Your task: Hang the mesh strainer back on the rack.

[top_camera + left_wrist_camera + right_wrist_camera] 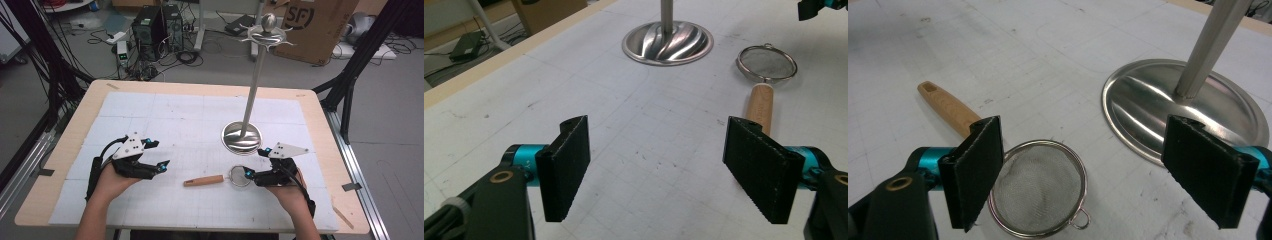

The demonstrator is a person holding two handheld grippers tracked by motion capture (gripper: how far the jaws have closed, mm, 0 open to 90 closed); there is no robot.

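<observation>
A small mesh strainer (240,176) with a wooden handle (204,180) lies flat on the white mat, handle pointing left. Just behind it rises a tall steel hanging stand (255,80) on a round base (242,137). My right gripper (255,162) hovers open over the strainer bowl (1040,187), its pads wide apart and pressing on nothing. My left gripper (161,154) is open too, left of the handle tip, with bare mat between its pads. From the left gripper (669,170), the handle (760,102) runs away past the right pad to the strainer (767,62).
The white gridded mat (165,115) covers a wooden table (75,125). The stand's hooked top (266,32) reaches high above the back of the table. Computer cases, cables and a cardboard box (315,25) are on the floor beyond.
</observation>
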